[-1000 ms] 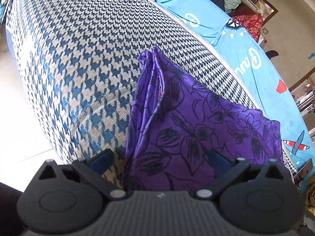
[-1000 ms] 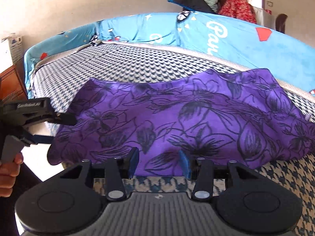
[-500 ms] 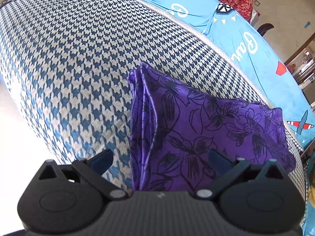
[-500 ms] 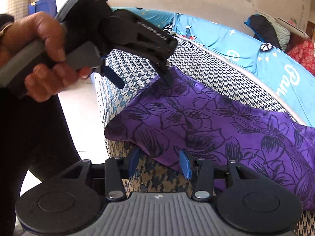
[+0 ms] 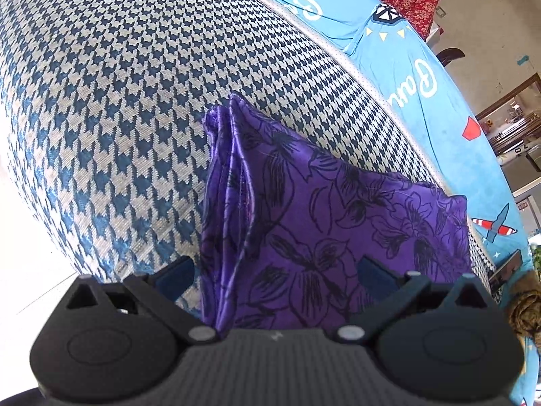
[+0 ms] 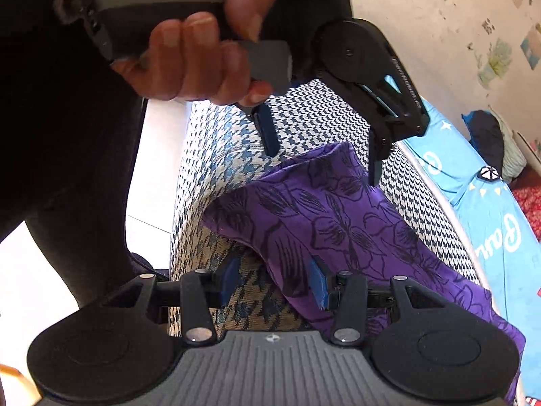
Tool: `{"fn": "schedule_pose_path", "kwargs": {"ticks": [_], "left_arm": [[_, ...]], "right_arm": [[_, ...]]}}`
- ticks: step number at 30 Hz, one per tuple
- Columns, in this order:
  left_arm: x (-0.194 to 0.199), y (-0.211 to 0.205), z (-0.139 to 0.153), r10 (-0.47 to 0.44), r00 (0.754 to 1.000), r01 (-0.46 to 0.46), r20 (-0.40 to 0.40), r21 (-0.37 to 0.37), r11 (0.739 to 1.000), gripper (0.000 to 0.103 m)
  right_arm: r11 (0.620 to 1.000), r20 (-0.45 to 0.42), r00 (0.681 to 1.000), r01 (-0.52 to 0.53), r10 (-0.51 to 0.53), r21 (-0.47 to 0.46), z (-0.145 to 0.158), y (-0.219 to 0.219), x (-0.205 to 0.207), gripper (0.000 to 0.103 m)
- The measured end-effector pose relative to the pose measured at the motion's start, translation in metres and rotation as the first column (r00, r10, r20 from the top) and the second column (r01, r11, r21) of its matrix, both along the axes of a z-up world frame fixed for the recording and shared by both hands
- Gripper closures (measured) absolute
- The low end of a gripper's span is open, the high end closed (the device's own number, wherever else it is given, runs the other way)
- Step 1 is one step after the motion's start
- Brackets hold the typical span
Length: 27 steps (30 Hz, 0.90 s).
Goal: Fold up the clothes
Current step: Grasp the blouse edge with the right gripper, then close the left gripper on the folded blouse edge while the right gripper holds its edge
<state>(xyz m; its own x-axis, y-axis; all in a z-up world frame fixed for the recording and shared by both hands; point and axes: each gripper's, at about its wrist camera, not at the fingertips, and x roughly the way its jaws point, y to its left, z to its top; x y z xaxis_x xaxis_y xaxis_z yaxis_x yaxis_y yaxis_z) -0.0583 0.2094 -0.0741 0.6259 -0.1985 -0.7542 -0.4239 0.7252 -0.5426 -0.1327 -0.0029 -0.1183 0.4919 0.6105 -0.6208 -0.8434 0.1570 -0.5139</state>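
Houndstooth-woven blue and cream mattress cover (image 5: 128, 108) takes up most of both views; it is the bed surface carrying the work. Behind it runs a sky-blue printed sheet with white lettering (image 5: 422, 77), bunched along the far edge.

Purple satin garment with black flower outlines (image 5: 338, 223) lies on the near part of the mattress, doubled over itself. In the left wrist view several layered edges stack along its left side, so it reads as already folded at least once; its near corner droops slightly over the mattress edge in the right wrist view. Whether more folds are intended cannot be judged from this.

Left gripper (image 6: 321, 149), held in the person's hand (image 6: 199, 64), hangs just above the garment's far end, fingers spread wide, nothing between them. Probably poised there to pinch or press the folded end, though either fits.

Right gripper (image 6: 274, 284) sits low at the garment's near edge, fingers moderately apart. The blue pad (image 6: 318, 284) on one side lies against or just in front of the cloth; no fabric is clamped. Placement suggests each gripper tending one end of the fold.
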Motion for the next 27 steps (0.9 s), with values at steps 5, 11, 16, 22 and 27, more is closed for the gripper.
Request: {"fn": "schedule_pose_path", "kwargs": {"ticks": [5, 11, 16, 22, 27], "left_arm": [[0.006, 0.009, 0.005, -0.011, 1.000, 0.011, 0.007, -0.013, 1.000, 0.000], [0.007, 0.022, 0.002, 0.008, 1.000, -0.009, -0.019, -0.050, 0.999, 0.000], [0.014, 0.032, 0.003, 0.004, 1.000, -0.005, -0.022, -0.058, 0.998, 0.000], [0.017, 0.049, 0.001, 0.031, 0.999, -0.033, -0.022, -0.117, 0.993, 0.000], [0.017, 0.053, -0.005, -0.002, 1.000, -0.003, -0.025, -0.195, 0.981, 0.000]], "right_arm": [[0.995, 0.110, 0.990, -0.079, 0.086, -0.064, -0.018, 0.012, -0.009, 0.059], [0.990, 0.191, 0.973, -0.121, 0.133, -0.073, -0.030, 0.020, -0.009, 0.059], [0.987, 0.241, 0.958, -0.144, 0.156, -0.068, -0.036, 0.025, -0.007, 0.066], [0.995, 0.165, 0.984, -0.073, 0.062, 0.062, -0.013, 0.022, 0.004, 0.094], [0.973, -0.034, 0.998, 0.067, -0.061, 0.222, 0.022, 0.011, 0.026, 0.094]]}}
